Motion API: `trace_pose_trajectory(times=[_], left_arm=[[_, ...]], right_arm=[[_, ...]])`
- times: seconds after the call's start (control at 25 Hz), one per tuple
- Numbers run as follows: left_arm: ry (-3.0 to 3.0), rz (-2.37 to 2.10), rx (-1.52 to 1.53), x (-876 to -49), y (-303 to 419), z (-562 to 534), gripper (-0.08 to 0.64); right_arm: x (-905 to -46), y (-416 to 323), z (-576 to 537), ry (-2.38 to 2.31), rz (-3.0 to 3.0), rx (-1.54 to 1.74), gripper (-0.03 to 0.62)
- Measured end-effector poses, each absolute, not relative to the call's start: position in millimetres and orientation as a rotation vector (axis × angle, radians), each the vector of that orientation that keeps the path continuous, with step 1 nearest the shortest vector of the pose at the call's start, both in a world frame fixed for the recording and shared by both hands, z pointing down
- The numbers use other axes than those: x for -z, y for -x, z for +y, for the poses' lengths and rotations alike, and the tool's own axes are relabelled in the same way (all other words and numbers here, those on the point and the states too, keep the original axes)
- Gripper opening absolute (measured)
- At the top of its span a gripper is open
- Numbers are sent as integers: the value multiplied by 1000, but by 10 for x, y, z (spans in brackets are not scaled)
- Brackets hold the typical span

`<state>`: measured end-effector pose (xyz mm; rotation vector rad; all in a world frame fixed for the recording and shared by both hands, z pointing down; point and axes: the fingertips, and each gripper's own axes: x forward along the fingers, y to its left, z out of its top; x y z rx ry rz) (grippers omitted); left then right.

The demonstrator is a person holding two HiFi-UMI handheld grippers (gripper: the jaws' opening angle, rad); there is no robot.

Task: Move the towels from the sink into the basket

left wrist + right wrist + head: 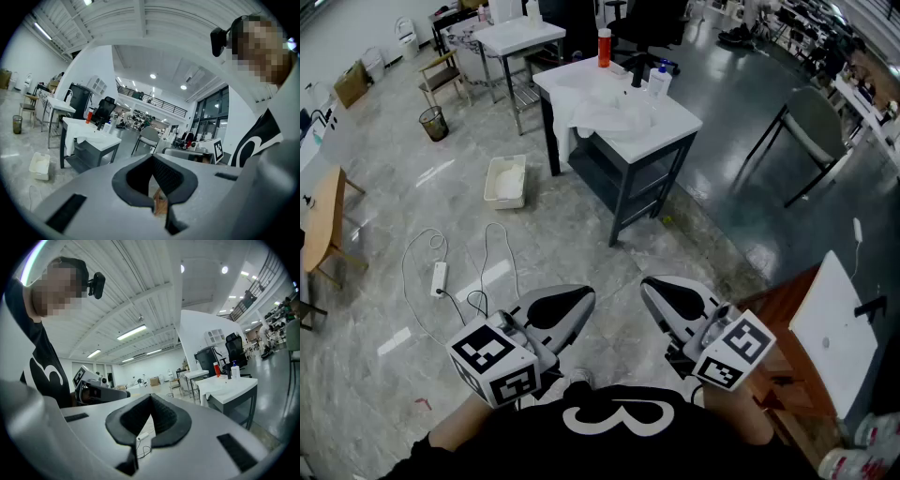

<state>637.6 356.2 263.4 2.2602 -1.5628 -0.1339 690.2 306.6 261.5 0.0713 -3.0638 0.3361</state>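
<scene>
Floor power strip (439, 277) lying ahead of left gripper (569, 305), right gripper (664, 298), both sitting closed, empty; towels (598, 117) draping sink table (673, 122); basket (490, 194) standing beside.

It was a big open lab or workshop hall: polished grey floor (581, 244), white tables (511, 37), an office chair (642, 23), benches (811, 28) crowded with gear, a power strip (440, 277) with loose cables, strip lights (131, 332) under a high ribbed ceiling (140, 296), and a railed mezzanine (150, 99).

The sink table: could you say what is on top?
A white towel drapes over its edge, beside a red bottle and a pump bottle; whatever lies under it is hidden.
</scene>
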Motion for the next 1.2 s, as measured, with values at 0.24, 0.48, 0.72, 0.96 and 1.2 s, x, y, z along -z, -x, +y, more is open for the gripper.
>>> trace_pose_trajectory(times=[0.24,0.48,0.72,0.96,1.2], left_arm=[[-2276,-1586,103,-2550,-6577,3646,5],[-2290,-1606,82,-2517,-6641,3648,6],[-2296,-1609,76,-2501,-6556,3660,5],[-2301,-1630,99,-2427,-6267,3676,5],[-2323,-1653,115,-2343,-5886,3728,5]], right_arm=[[-2467,-7141,3087,-99,-3078,-310,3],[-2443,-7261,3016,-177,-3083,-320,5],[-2417,-7246,2944,-274,-3077,-278,104],[-2352,-7044,2936,-289,-3065,-201,253],[-2357,-6746,2905,-335,-3043,-145,300]])
